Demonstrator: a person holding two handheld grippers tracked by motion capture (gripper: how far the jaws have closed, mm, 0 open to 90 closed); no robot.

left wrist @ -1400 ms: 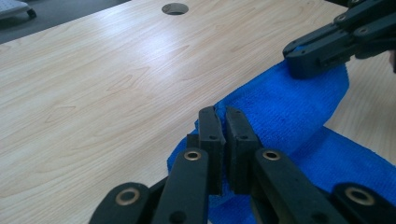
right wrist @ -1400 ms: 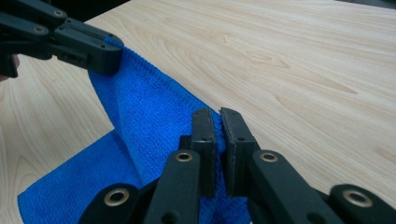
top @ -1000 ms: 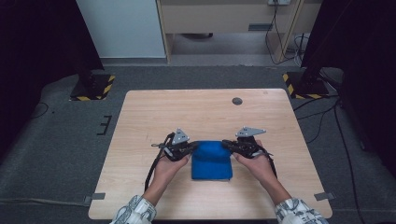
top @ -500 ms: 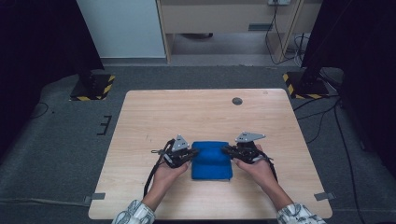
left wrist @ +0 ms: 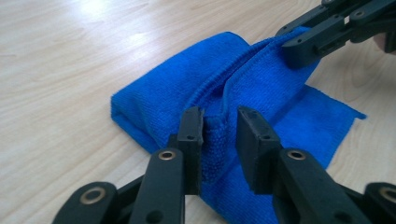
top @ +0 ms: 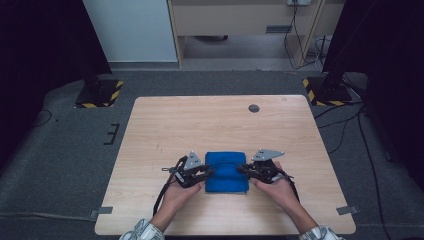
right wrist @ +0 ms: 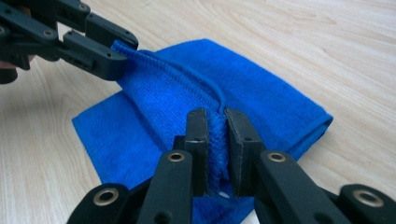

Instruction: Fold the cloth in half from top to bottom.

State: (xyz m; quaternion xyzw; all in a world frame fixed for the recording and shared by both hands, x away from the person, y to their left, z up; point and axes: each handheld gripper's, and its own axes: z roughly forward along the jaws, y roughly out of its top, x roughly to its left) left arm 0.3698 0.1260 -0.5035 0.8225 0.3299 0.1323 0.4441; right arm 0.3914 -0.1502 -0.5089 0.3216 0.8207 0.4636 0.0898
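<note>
Left tool (top: 204,173) is pinching the left end of the raised hem of the blue cloth (top: 226,175) lying on the near middle of the bench (top: 200,120), while the right tool (top: 243,170) is pinching the right end, so the hem is running straight across between them.

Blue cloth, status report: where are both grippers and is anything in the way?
Left gripper and right gripper each pinch a raised hem of the blue cloth. Cloth folded, on the table. Nothing blocking.
</note>
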